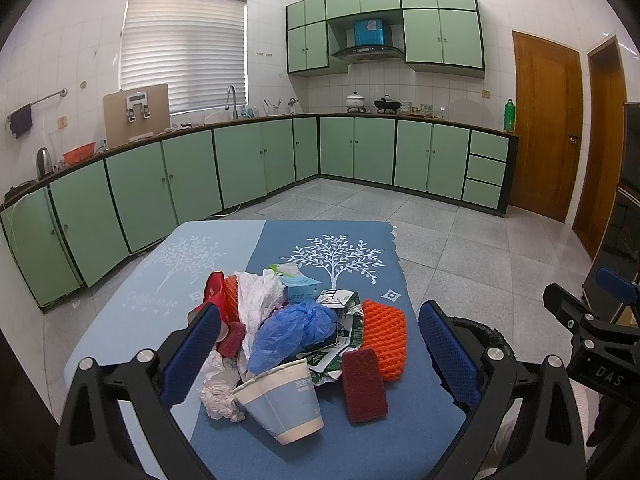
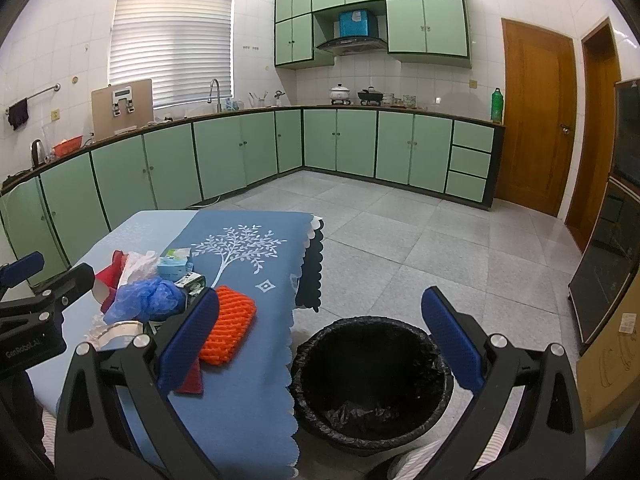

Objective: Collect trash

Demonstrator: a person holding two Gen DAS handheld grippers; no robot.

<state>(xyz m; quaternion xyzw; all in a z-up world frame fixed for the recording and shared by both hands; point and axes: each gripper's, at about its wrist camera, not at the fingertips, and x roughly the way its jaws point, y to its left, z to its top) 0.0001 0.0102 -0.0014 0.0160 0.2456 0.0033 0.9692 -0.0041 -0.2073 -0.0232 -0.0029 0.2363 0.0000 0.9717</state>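
A kitchen lined with green cabinets (image 1: 192, 168) runs round two walls, grey tile floor (image 2: 420, 240) between. Nearer stands the desk (image 1: 416, 364) under a blue cloth printed with white trees. On the floor just beside its right edge sits a bin (image 2: 372, 384) lined with a black bag, only dark crumpled plastic visible at the bottom.

The trash is heaped on the near part of the desk: an orange foam net (image 1: 386, 344), a blue plastic bag (image 1: 288, 334), crumpled white tissue (image 1: 220, 392), a tipped paper cup (image 1: 282, 404), a dark red scouring pad (image 1: 364, 384), a crushed milk carton (image 1: 346, 320) and a small blue box (image 1: 302, 288).

The left gripper (image 1: 320, 354) hangs over the heap, jaws spread wide, gripping nothing. The right gripper (image 2: 320, 344) sits between desk edge and bin, jaws just as wide and empty.
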